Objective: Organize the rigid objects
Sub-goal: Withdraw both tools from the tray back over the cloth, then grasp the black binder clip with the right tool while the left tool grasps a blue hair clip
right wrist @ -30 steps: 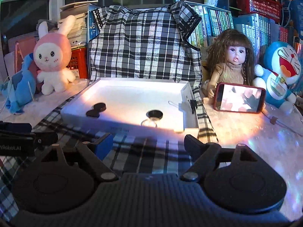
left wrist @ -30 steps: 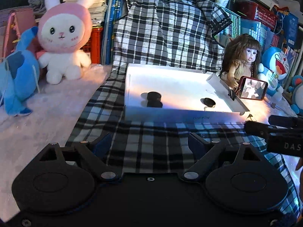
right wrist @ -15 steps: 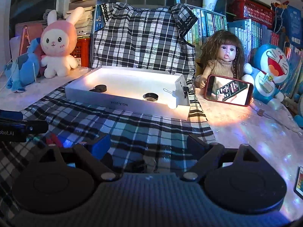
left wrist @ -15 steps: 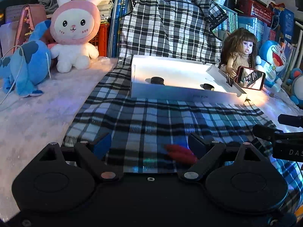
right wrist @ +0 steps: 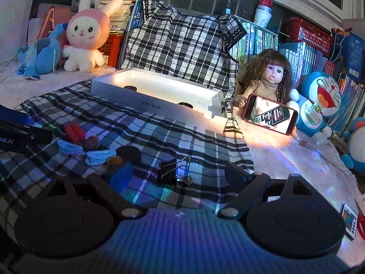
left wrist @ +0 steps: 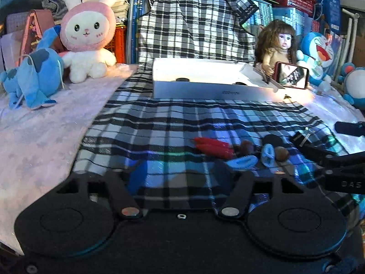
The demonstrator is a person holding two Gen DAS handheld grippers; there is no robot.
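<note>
The left gripper [left wrist: 182, 173] is closing with nothing between its jaws; red clips [left wrist: 213, 147] lie just ahead of it, to its right. The right gripper [right wrist: 175, 173] is spread wide around a black clip [right wrist: 167, 171]. The white box [right wrist: 159, 91] sits far ahead.

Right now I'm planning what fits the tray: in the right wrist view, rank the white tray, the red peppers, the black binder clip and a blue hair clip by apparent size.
1. White tray
2. Black binder clip, though it lies nearest the camera, which enlarges it
3. Red peppers and blue hair clip: look alike, unranked
</note>
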